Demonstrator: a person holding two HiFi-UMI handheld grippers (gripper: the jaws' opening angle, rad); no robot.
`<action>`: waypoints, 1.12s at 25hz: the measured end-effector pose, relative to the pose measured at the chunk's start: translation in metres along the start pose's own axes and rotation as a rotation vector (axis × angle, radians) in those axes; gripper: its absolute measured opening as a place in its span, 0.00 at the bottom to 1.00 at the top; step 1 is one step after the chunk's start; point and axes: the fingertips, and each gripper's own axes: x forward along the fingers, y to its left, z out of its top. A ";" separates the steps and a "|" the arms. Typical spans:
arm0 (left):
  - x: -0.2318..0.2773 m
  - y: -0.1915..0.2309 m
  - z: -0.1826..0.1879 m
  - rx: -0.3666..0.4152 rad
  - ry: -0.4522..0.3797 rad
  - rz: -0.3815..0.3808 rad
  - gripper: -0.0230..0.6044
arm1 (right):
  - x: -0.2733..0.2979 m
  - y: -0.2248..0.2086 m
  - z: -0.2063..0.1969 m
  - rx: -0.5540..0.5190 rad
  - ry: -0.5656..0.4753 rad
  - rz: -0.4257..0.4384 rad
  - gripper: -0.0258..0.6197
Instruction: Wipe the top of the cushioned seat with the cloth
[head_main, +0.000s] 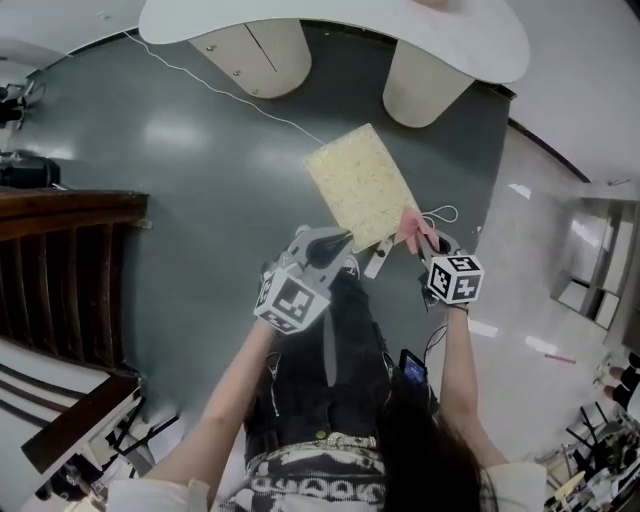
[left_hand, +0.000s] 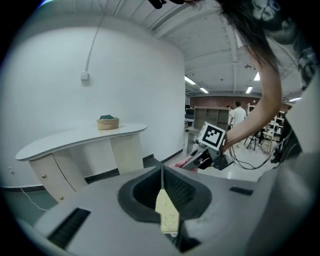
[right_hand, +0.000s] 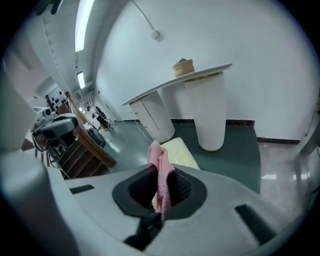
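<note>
White table (head_main: 300, 14) on two pale pedestals (head_main: 255, 55) taken as reference. Green-grey floor (head_main: 190, 180) before it; thin white cable (head_main: 220, 85) trails out from under it. Dark wooden slatted piece (head_main: 60, 270) well left of the table.

Cushioned seat (head_main: 360, 185), pale yellow and speckled, sits on the near side of the table. Left gripper (head_main: 340, 245) is clamped on the seat's near corner. Right gripper (head_main: 425, 240), just beside that corner, is closed on the pink cloth (head_main: 413, 228).

Head view does not show the tabletop. Left gripper view does: small basket (left_hand: 107, 123) on the table, something dark green inside. It also shows people (left_hand: 239, 114) far beyond the table.
</note>
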 end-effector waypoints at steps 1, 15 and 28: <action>-0.007 0.000 0.005 -0.010 -0.003 0.014 0.06 | -0.008 0.008 0.005 0.002 -0.016 0.008 0.06; -0.069 -0.021 0.032 -0.013 -0.004 0.060 0.06 | -0.076 0.083 0.031 -0.012 -0.169 0.064 0.06; -0.175 -0.071 0.043 0.072 -0.098 0.035 0.06 | -0.142 0.186 -0.006 -0.014 -0.279 0.010 0.05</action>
